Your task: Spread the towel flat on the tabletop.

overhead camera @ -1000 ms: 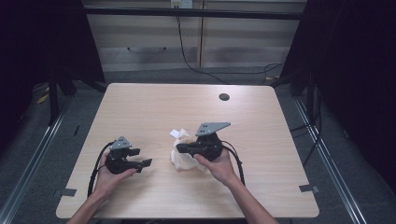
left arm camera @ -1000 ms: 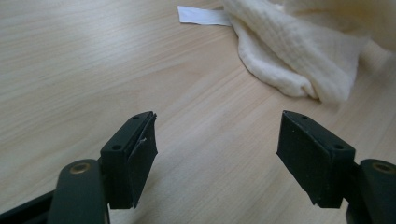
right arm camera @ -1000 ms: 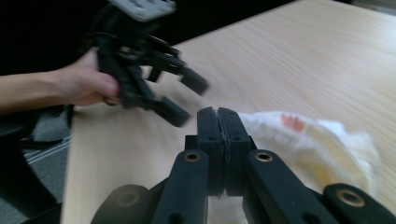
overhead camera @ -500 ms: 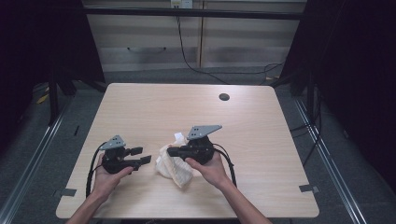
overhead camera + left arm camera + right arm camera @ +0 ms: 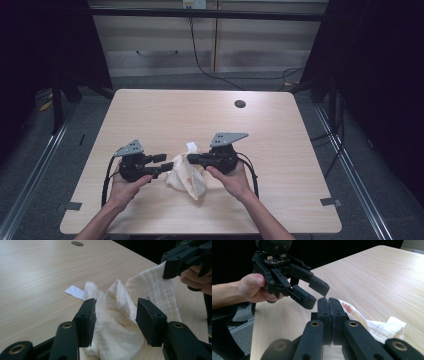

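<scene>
The fingers (image 5: 329,315) of the right gripper (image 5: 196,159) are pressed together on an edge of the white cloth (image 5: 186,174). In the right gripper view the two black pads meet with only a thin line between them, and the cloth comes out from behind them to the right side, with a faint reddish mark on it close to the fingers. In the left gripper view the same fingers hold the top corner of the cloth up, so this corner is lifted from the tabletop (image 5: 200,120) and the rest hangs down from it in folds.

The fingers (image 5: 86,320) of the left gripper (image 5: 161,166) stand apart, one at each side of the bunched cloth. The cloth lies between them and a little beyond their tips; whether the pads touch the fabric I cannot tell. A small white label (image 5: 75,292) sticks out from the cloth past the left finger and lies flat on the wood.

In the high view the two grippers point toward each other with the cloth between them, near the front edge of the tabletop. A hand (image 5: 122,186) holds the left gripper and another hand (image 5: 235,181) holds the right one, and a black cable (image 5: 106,177) loops behind the left gripper. Far from the fingers, near the back edge, there is a dark round hole (image 5: 240,104) in the tabletop.
</scene>
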The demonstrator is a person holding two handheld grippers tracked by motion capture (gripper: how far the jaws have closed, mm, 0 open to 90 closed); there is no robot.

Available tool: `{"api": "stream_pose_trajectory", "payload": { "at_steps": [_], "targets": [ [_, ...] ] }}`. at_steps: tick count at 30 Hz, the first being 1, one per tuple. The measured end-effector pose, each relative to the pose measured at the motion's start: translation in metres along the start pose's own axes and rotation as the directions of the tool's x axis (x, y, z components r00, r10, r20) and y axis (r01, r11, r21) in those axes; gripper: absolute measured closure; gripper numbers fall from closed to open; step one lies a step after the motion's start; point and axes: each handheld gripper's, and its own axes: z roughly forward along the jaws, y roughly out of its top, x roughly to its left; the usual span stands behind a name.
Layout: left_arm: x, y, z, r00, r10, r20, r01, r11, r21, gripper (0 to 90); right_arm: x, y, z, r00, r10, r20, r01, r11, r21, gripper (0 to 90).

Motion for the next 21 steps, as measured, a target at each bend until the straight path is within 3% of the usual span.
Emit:
{"api": "stream_pose_trajectory", "payload": {
  "at_steps": [2, 5, 10, 15, 18, 21],
  "targets": [
    [-0.001, 0.004, 0.004, 1.0, 0.007, 0.003, -0.007, 1.0, -0.002, 52.8, 0.0, 0.0, -0.001, 1.0, 0.002, 0.0, -0.002, 1.0, -0.002, 89.5],
    [-0.002, 0.01, 0.011, 0.9995, 0.03, -0.009, -0.03, 0.999, 0.034, 55.7, 0.0, 0.0, -0.007, 0.9999, -0.004, 0.013, 0.004, 1.0, -0.002, 89.5],
    [-0.009, 0.015, 0.021, 0.9989, 0.043, 0.019, -0.044, 0.9982, 0.041, 60.5, -0.003, -0.003, -0.016, 0.9996, 0.006, 0.028, -0.005, 1.0, -0.012, 89.5],
    [-0.006, 0.013, 0.033, 0.9986, -0.003, 0.052, 0.001, 0.9997, 0.026, 69.3, -0.005, -0.005, -0.018, 0.9994, 0.009, 0.034, -0.009, 1.0, -0.01, 89.5],
    [-0.007, 0.012, 0.032, 0.9984, 0.0, 0.057, -0.002, 0.9996, 0.03, 84.5, -0.004, -0.007, -0.019, 0.9993, 0.006, 0.037, -0.006, 1.0, -0.004, 89.5],
    [-0.007, 0.013, 0.03, 0.9985, -0.005, 0.055, 0.004, 0.9998, 0.02, 86.3, -0.006, -0.009, -0.02, 0.9987, 0.012, 0.049, -0.012, 1.0, -0.004, 89.5]
  ]
}}
